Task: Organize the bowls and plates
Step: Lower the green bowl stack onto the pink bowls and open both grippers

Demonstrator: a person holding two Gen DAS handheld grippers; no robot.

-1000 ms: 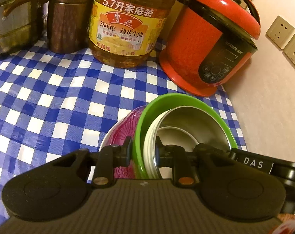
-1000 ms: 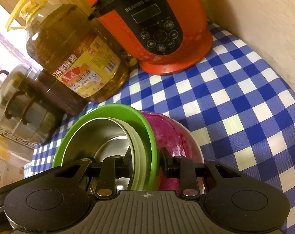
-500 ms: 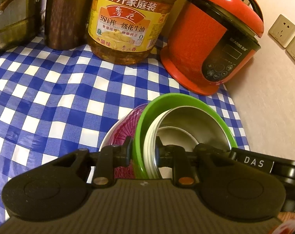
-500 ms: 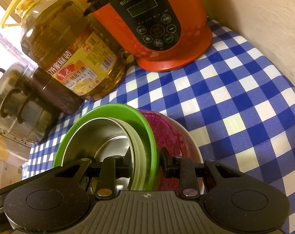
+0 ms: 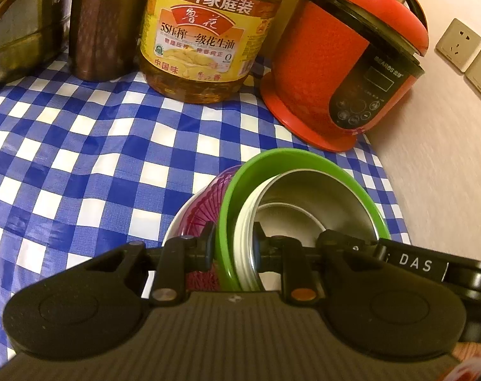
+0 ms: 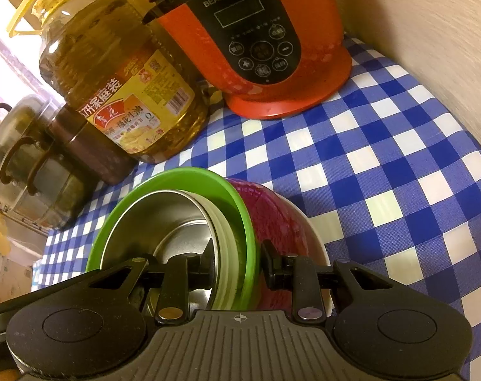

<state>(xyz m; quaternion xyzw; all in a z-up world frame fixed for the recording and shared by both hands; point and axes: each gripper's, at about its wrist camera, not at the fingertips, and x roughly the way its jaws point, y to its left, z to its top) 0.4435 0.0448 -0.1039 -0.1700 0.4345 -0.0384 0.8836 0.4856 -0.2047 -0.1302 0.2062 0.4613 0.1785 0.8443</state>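
Bowl stack (image 5: 299, 197) nearer the red cooker (image 5: 342, 63) than before, both jaws pinching its rims.

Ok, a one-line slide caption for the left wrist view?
Left gripper clamps the rims of nested green bowl and steel bowl above a checked tablecloth.

A blue-and-white checked tablecloth (image 5: 81, 146) covers the table under warm, dim light. At twelve o'clock stand a big cooking oil bottle (image 5: 205, 31), a brown canister (image 5: 104, 22) and a steel pot (image 5: 15, 25). At two o'clock sits a red rice cooker (image 5: 345, 63) beside a beige wall (image 5: 447, 165) with two sockets (image 5: 463, 50).
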